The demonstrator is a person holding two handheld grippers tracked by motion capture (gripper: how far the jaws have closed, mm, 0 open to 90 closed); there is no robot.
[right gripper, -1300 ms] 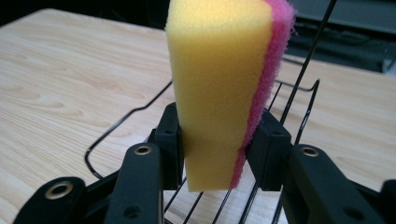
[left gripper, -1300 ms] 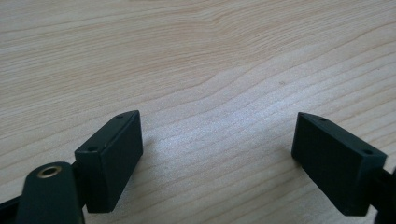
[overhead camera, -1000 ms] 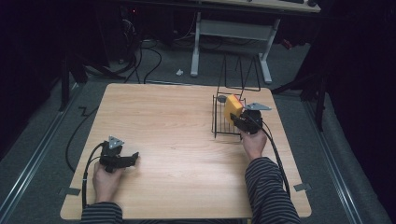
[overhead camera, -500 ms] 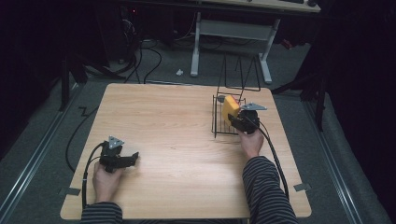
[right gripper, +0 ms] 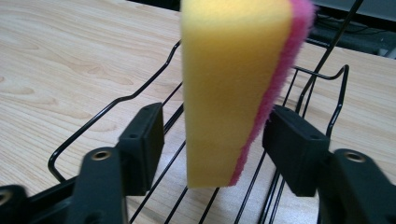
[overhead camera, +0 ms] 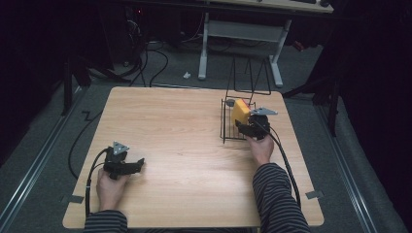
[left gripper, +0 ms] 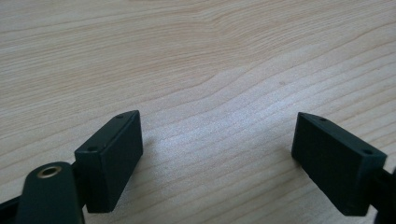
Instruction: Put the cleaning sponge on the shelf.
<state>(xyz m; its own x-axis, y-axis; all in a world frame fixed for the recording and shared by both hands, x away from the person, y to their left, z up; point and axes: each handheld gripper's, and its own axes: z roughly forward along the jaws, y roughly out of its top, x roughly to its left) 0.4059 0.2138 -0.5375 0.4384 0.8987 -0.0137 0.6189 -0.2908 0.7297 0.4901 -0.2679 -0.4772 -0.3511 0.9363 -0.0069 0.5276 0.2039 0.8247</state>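
Note:
A yellow sponge (right gripper: pixel 229 93) with a pink scouring side stands upright on edge in a black wire rack (right gripper: pixel 112 105). In the high view the sponge (overhead camera: pixel 239 111) is at the table's right side, inside the rack (overhead camera: pixel 227 133). My right gripper (right gripper: pixel 215 114) straddles it and its jaws have just been opening. The sponge stands between them with a gap at the left pad and the right pad close to the pink side. The right gripper (overhead camera: pixel 245 127) sits at the rack's near edge. My left gripper (left gripper: pixel 219 116) rests open on bare wood, near the front left of the table (overhead camera: pixel 138 164).
The wooden table (overhead camera: pixel 184 145) is bare between the two hands. A small grey object (overhead camera: pixel 230 103) lies at the rack's far left corner. The rack's tall wire back (overhead camera: pixel 250 77) rises behind the sponge. Cables and a desk frame lie on the floor beyond.

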